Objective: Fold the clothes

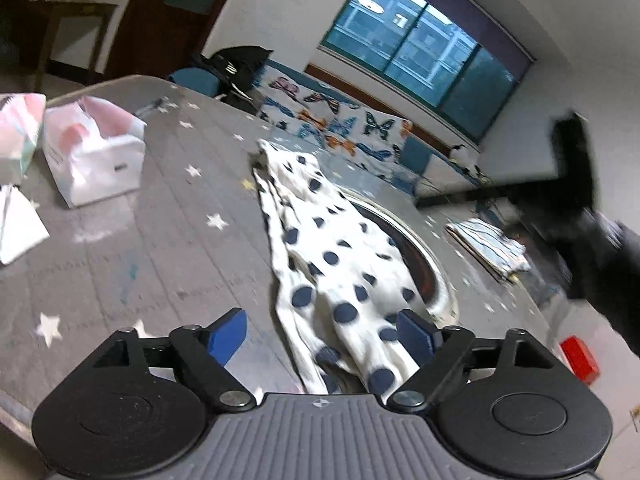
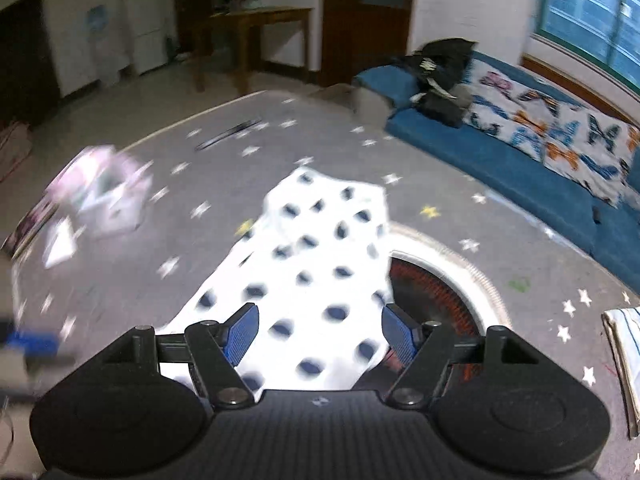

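Note:
A white garment with navy polka dots [image 1: 340,264] lies rumpled lengthwise on the grey star-print table cover [image 1: 160,240]. My left gripper [image 1: 326,336] is open, its blue pads on either side of the garment's near end, not closed on it. In the right wrist view the same garment [image 2: 312,248] spreads out below my right gripper [image 2: 320,336], which is open and hovers over its near edge. The right gripper shows as a dark blur [image 1: 576,184] at the right of the left wrist view. A blue blur at the left edge [image 2: 32,344] of the right wrist view is the left gripper.
A round metal-rimmed inset [image 2: 436,292] sits in the table, partly under the garment. A folded striped cloth [image 1: 488,248] lies to the right. White and pink bags [image 1: 96,148] stand at the left. A blue sofa with butterfly cushions [image 2: 520,160] lies beyond.

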Available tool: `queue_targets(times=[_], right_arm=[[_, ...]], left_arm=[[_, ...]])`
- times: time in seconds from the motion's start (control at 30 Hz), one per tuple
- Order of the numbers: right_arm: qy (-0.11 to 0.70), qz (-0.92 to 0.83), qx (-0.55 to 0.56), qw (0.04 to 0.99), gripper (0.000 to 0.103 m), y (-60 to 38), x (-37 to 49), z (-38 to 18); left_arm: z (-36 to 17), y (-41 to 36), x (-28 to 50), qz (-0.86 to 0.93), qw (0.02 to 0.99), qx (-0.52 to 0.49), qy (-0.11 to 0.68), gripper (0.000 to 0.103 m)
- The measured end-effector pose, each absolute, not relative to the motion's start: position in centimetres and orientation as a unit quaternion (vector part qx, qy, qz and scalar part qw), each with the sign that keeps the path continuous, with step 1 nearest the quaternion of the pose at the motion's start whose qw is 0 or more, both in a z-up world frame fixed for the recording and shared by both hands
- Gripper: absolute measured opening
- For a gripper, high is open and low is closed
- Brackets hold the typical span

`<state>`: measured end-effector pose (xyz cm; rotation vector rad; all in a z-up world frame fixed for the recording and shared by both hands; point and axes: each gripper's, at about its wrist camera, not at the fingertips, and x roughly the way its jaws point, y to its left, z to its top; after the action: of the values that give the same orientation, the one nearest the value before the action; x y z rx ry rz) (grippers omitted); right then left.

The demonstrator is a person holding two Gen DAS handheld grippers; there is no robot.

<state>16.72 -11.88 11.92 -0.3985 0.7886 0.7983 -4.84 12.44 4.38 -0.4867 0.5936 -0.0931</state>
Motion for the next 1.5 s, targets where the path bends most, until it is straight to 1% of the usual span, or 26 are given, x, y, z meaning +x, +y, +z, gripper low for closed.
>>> queue_targets(times=[0.13, 0.17, 0.33, 0.47, 0.57, 0.6, 0.67, 0.73, 0.77, 0.83, 0.97, 1.03, 1.1, 1.13, 1.2, 1.5], right_arm=[[0.365, 0.406, -0.210, 0.811, 0.069, -12.0, 12.3, 11.5], [0.364, 0.412, -0.212, 0.808, 0.069, -12.1, 11.6, 11.4], [0.356, 0.442, -0.216, 0.795, 0.069, -12.5, 6.7, 10.6], [0.333, 0.461, -0.241, 0.787, 0.068, -12.1, 2.6, 9.8], [0.327, 0.475, -0.251, 0.778, 0.062, -11.5, 0.0, 9.0], [0.326, 0.477, -0.255, 0.775, 0.059, -11.3, -0.7, 8.7], [0.324, 0.483, -0.268, 0.768, 0.056, -10.8, -1.9, 8.0], [0.321, 0.486, -0.281, 0.763, 0.049, -10.4, -2.7, 7.2], [0.319, 0.487, -0.288, 0.760, 0.048, -10.2, -3.0, 6.8], [0.327, 0.485, -0.291, 0.757, 0.037, -10.1, -3.1, 6.2], [0.343, 0.480, -0.279, 0.758, 0.025, -10.6, -2.8, 5.5], [0.349, 0.477, -0.267, 0.761, 0.014, -11.0, -2.5, 5.5], [0.351, 0.477, -0.247, 0.767, 0.011, -11.6, -2.1, 6.0], [0.352, 0.479, -0.235, 0.769, 0.005, -11.9, -1.8, 6.4], [0.354, 0.482, -0.211, 0.773, 0.002, -12.5, -1.4, 7.2], [0.364, 0.502, -0.192, 0.761, 0.003, -12.5, -1.8, 7.2]], left_arm=[[4.6, 12.5, -3.3, -0.035, 0.930, -0.229, 0.285, 0.098], [4.7, 12.4, -2.9, -0.033, 0.931, -0.226, 0.284, 0.103], [4.9, 12.0, -1.2, -0.028, 0.935, -0.211, 0.285, 0.103], [5.1, 11.7, -0.1, -0.025, 0.938, -0.201, 0.282, 0.103], [4.9, 11.6, 0.5, -0.022, 0.937, -0.201, 0.285, 0.103], [4.9, 11.6, 0.7, -0.022, 0.937, -0.202, 0.286, 0.103], [4.7, 11.7, 1.0, -0.020, 0.936, -0.203, 0.288, 0.103], [4.5, 11.8, 1.1, -0.016, 0.935, -0.204, 0.291, 0.103], [4.5, 11.9, 1.2, -0.016, 0.934, -0.205, 0.291, 0.103], [4.5, 12.0, 1.3, -0.015, 0.934, -0.206, 0.292, 0.103], [4.4, 12.2, 1.6, -0.014, 0.933, -0.207, 0.293, 0.103], [4.2, 12.2, 1.7, -0.015, 0.932, -0.208, 0.296, 0.103], [4.1, 12.2, 1.8, -0.015, 0.931, -0.208, 0.299, 0.103], [4.0, 12.2, 1.9, -0.015, 0.931, -0.208, 0.300, 0.103], [4.1, 12.3, 1.9, -0.016, 0.931, -0.207, 0.300, 0.103], [4.5, 11.9, 2.8, -0.020, 0.933, -0.204, 0.297, 0.103]])
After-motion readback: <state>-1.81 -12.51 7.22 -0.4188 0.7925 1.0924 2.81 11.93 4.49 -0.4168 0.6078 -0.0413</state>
